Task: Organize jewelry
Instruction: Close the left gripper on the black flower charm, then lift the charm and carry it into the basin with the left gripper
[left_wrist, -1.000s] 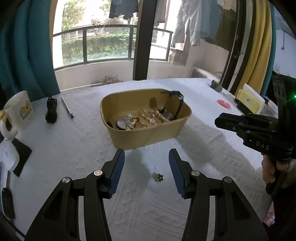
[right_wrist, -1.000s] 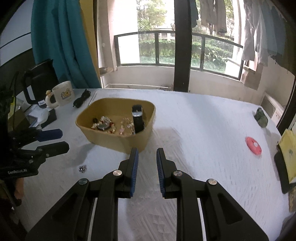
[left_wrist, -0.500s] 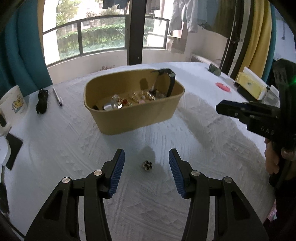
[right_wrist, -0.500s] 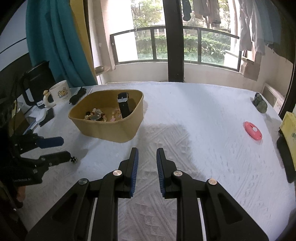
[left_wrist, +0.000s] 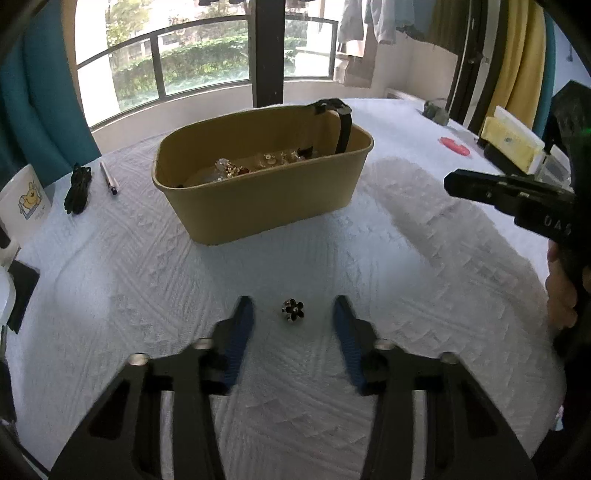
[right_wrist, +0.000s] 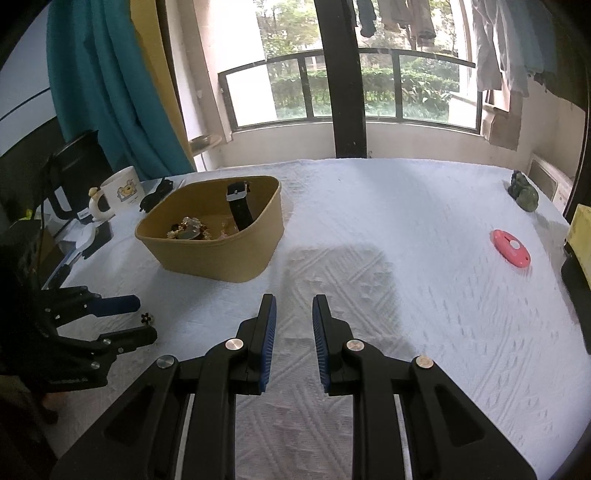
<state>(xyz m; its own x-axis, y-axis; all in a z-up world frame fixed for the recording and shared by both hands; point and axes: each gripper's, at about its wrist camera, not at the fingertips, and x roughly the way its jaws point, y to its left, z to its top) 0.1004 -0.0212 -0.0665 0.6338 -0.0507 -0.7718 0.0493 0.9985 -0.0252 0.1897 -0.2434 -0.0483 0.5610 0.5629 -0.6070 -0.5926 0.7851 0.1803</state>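
A small black flower-shaped jewel lies on the white quilted cloth, between the blue pads of my left gripper. The jaws are closing and the pads stand clear of the jewel on both sides. The right wrist view shows the same jewel between the left fingers at the far left. Behind it stands a tan basket with several gold pieces and a black watch leaning on its rim. My right gripper hovers over bare cloth to the right of the basket, jaws nearly together and holding nothing.
A cartoon mug, a black cord and a pen lie left of the basket. A pink disc, a green object and a yellow box sit at the right. A hand holds the right tool.
My left gripper has come down and forward so the flower jewel now sits between its fingers, and its jaws have narrowed. The right gripper drifted slightly and stayed shut.
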